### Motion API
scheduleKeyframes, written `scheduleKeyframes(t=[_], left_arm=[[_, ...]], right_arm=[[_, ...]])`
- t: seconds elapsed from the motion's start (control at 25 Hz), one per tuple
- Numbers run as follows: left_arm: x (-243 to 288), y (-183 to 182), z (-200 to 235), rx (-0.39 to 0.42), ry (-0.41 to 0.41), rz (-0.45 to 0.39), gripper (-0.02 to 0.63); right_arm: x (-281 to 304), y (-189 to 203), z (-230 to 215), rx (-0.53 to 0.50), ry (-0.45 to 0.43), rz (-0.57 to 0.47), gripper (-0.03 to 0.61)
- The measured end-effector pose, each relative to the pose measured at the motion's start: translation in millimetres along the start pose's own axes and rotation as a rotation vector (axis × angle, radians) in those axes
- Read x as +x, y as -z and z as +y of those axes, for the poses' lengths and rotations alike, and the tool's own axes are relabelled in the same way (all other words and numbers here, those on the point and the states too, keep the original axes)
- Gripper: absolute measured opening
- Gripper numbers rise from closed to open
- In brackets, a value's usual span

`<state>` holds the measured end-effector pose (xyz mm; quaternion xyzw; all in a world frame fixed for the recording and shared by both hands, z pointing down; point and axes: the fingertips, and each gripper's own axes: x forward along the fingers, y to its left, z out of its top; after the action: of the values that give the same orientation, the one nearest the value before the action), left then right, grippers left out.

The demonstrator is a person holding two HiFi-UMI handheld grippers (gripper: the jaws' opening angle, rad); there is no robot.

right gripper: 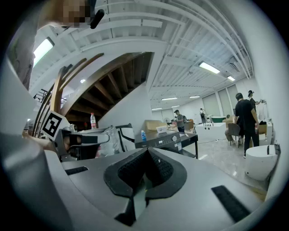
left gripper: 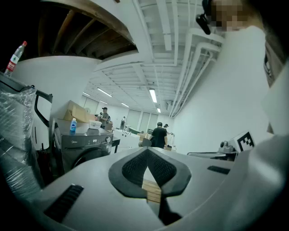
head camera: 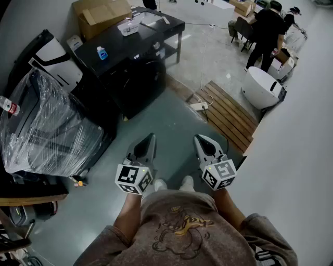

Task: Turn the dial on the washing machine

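Left gripper [head camera: 151,136] and right gripper [head camera: 198,137] are side by side in front of the person, roughly level, over the grey floor [head camera: 171,124]. Both have jaws closed, with nothing between them. Plastic-wrapped appliance [head camera: 41,124] at left. Farther ahead, well apart, the dark washing machine [head camera: 132,78] stands on the floor. Its dial [right gripper: 174,138] is at the right end of the front panel, untouched. Blue bottle [head camera: 102,52] near the left edge of its top.

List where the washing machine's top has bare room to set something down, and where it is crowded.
Bare: the front strip on top of the washing machine, from the blue detergent bottle across to the black table. Crowded: the rear, around the white container, with the cardboard box just behind.
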<state>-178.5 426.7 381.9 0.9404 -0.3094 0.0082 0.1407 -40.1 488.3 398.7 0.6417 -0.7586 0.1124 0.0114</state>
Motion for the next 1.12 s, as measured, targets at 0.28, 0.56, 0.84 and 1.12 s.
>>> scheduleKeyframes(t=[0.28, 0.56, 0.84, 1.12], left_arm=[[2, 3, 22, 0.018, 0.043, -0.004, -0.008], [7, 4, 43, 0.024, 0.077, 0.008, -0.008], [46, 3, 75, 0.024, 0.062, 0.012, -0.008], [118, -14, 112, 0.026, 0.040, 0.024, -0.008]], right_arm=[[20, 5, 11, 0.027, 0.017, -0.062, 0.002], [42, 12, 18, 0.026, 0.058, -0.056, 0.002], [92, 11, -3, 0.020, 0.056, -0.054, 0.002], [169, -5, -48, 0.023, 0.008, -0.043, 0.002]])
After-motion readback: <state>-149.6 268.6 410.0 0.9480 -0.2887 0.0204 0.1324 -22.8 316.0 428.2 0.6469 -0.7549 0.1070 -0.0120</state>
